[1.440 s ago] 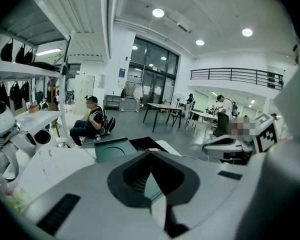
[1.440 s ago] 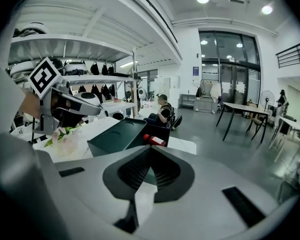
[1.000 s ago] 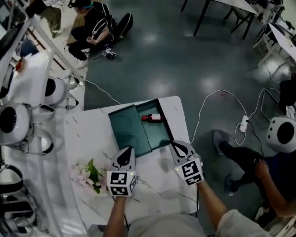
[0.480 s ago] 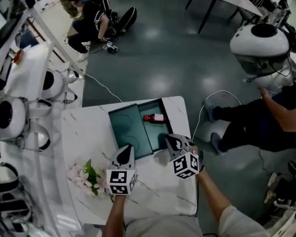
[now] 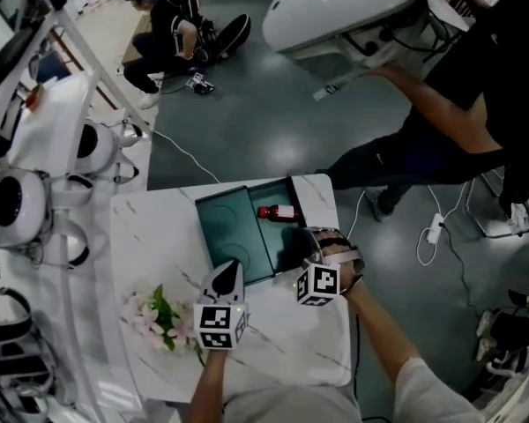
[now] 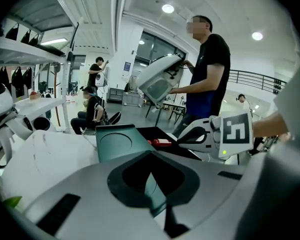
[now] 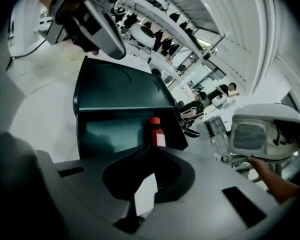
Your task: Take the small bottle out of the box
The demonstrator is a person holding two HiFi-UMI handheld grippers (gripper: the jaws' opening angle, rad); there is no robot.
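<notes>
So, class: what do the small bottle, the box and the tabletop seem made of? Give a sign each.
Small bottle: red, white label; probably plastic. Box: dark green, smooth, faintly reflective; coated card or plastic, unclear. Tabletop: white with grey veins; marble or marble-look.

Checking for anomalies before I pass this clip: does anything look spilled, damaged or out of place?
Nothing spilled or damaged. The bottle lies on its side in the open box, and flowers lie loose on the table.
</notes>
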